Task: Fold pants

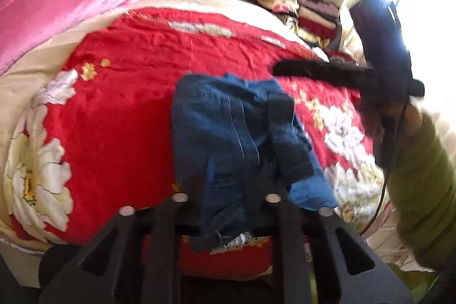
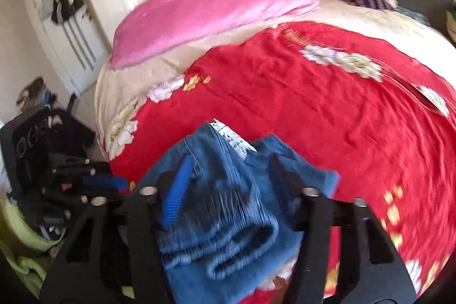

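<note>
Denim fills the near field of both wrist views: the pants (image 1: 239,138) lie bunched at the near edge of the bed (image 1: 128,104), on its red flowered cover. The left tool (image 1: 225,190) has its jaws drawn close together on a fold of the cloth, pinching the pants. The right tool (image 2: 225,187) straddles the gathered waistband with jaws partly closed; cloth sits between them, but blur keeps me from telling whether the pads press on it. Beyond, the red cover stretches clear toward a pink quilt (image 1: 57,10) and a stack of folded clothes (image 1: 299,10) at the far side. The likely trouble is an uneven grip: if the right tool has only a loose layer, lifting could let that side slip and the pants would twist or slide off the bed edge. Bunched layers may also be caught together, spoiling the fold.
</note>
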The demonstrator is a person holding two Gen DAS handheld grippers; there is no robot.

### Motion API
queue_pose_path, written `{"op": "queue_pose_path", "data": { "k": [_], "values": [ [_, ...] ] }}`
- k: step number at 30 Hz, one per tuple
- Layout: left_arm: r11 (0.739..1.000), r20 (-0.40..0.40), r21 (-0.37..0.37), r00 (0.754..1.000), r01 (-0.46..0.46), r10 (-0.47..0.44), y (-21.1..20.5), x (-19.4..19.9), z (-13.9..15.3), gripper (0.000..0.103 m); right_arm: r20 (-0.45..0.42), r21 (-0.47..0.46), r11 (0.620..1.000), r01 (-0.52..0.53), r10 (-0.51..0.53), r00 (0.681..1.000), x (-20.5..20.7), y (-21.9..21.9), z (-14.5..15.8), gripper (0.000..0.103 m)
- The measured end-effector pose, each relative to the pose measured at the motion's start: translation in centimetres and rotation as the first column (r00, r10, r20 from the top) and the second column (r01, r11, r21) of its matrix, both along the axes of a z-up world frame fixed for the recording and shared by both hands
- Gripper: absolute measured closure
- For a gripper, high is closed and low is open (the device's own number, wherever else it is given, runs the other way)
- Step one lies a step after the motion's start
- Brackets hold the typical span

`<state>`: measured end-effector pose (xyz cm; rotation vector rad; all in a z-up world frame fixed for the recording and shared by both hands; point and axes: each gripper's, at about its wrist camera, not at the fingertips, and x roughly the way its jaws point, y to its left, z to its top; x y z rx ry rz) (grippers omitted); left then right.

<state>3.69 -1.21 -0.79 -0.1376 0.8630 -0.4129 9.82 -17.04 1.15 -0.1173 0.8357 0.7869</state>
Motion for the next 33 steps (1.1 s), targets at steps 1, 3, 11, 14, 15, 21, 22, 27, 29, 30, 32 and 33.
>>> {"op": "queue_pose_path", "data": {
  "k": [1, 3, 11, 14, 15, 21, 22, 27, 29, 30, 32, 33],
  "values": [
    [1.0, -0.018, 0.008, 1.0, 0.025, -0.025, -0.7, 0.1, -0.6, 0.089, -0.019, -0.02, 1.0, -0.022, 0.021, 1.0, 0.9, 1.2, -0.5, 0.071],
    [0.997, -0.045, 0.033, 0.997, 0.069, -0.068, -2.1, -0.5, -1.4, 0.091, -0.039, -0.048, 0.998, -0.041, 0.039, 0.998, 1.9, 2.4, -1.2, 0.072],
    [0.988, -0.076, 0.082, 0.99, 0.127, -0.121, -3.8, -1.6, -3.2, 0.091, -0.058, -0.165, 0.982, -0.088, 0.08, 0.995, 1.6, 5.0, -4.1, 0.099],
    [0.988, -0.077, 0.08, 0.989, 0.134, -0.128, -3.9, -1.7, -3.3, 0.091, -0.006, -0.206, 0.978, -0.03, 0.03, 1.0, 2.1, 5.2, -4.0, 0.099],
    [0.988, -0.076, 0.078, 0.989, 0.135, -0.129, -3.8, -1.7, -3.3, 0.091, -0.021, -0.216, 0.976, -0.023, 0.019, 1.0, 2.6, 5.3, -4.5, 0.099],
    [0.989, -0.081, 0.061, 0.988, 0.134, -0.128, -3.8, -1.9, -3.4, 0.09, -0.012, -0.251, 0.968, 0.016, -0.019, 1.0, 3.1, 5.8, -6.5, 0.099],
    [0.989, -0.083, 0.058, 0.988, 0.135, -0.13, -3.7, -1.9, -3.4, 0.09, -0.007, -0.232, 0.972, 0.025, -0.027, 1.0, 3.0, 5.5, -6.1, 0.097],
    [0.99, -0.082, 0.036, 0.988, 0.134, -0.13, -3.4, -1.9, -3.2, 0.088, 0.036, -0.081, 0.992, 0.098, -0.096, 0.995, 0.9, 1.7, -2.2, 0.075],
    [0.99, -0.082, 0.025, 0.987, 0.139, -0.137, -3.4, -2.1, -3.1, 0.085, 0.056, -0.037, 0.993, 0.108, -0.106, 0.993, -0.4, 0.1, -0.8, 0.07],
    [0.99, -0.083, 0.019, 0.987, 0.141, -0.139, -3.3, -2.2, -3.0, 0.082, 0.064, -0.027, 0.993, 0.114, -0.112, 0.992, -0.9, -0.4, -0.4, 0.069],
    [0.989, -0.08, 0.004, 0.986, 0.146, -0.146, -3.3, -2.6, -2.7, 0.075, 0.093, -0.003, 0.993, 0.116, -0.116, 0.989, -2.9, -1.9, 0.7, 0.064],
    [0.989, -0.077, 0.002, 0.987, 0.145, -0.145, -3.2, -2.7, -2.4, 0.072, 0.106, 0.005, 0.993, 0.114, -0.114, 0.988, -3.9, -2.3, 1.1, 0.063]
  ]
}}
